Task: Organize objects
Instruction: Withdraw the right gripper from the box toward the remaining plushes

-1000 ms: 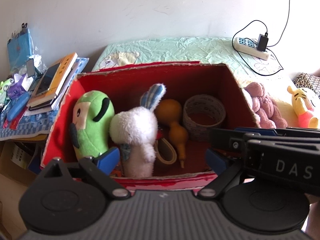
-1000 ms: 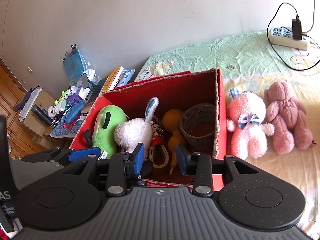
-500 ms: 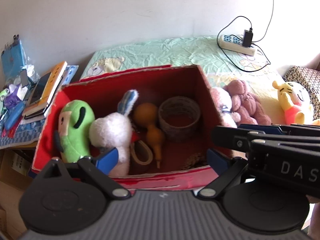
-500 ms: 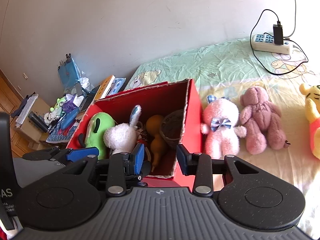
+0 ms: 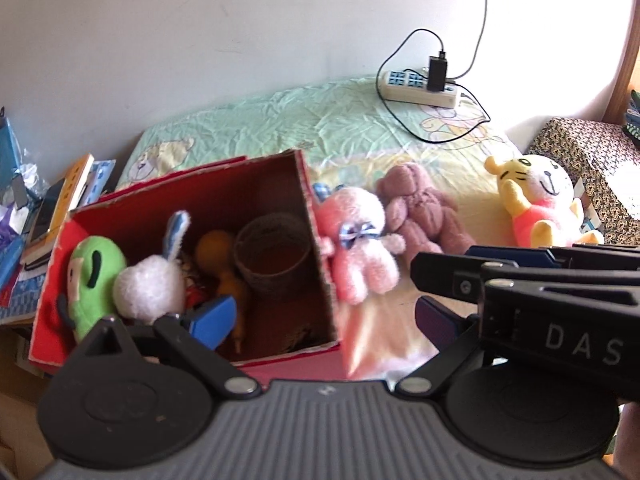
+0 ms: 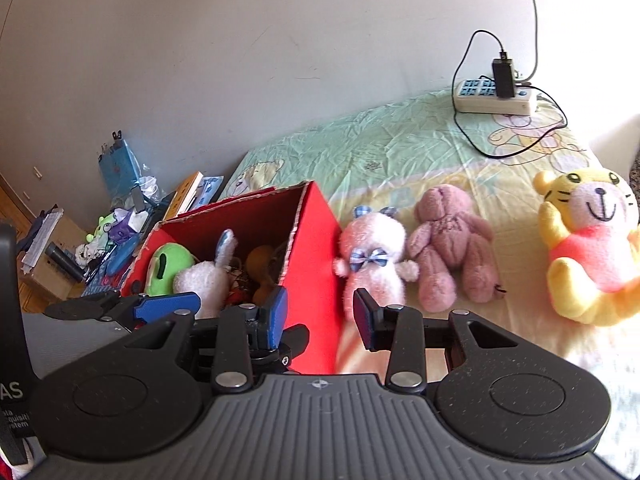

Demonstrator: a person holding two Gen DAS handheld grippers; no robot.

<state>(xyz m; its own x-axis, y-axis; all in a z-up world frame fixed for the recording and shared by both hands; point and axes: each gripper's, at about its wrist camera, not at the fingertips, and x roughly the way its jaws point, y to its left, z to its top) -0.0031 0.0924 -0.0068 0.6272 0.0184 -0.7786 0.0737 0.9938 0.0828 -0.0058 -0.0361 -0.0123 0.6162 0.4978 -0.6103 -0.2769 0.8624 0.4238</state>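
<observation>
beside the red box [image 6: 310,276], both empty grippers gape; one reads "das" [image 5: 584,348].

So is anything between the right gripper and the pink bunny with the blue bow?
Nothing visible blocks it. The pink bunny lies on the bed just past the open right hand-held gripper, with only bare sheet between them. The red box stands beside the bunny on its left, not in front.
</observation>
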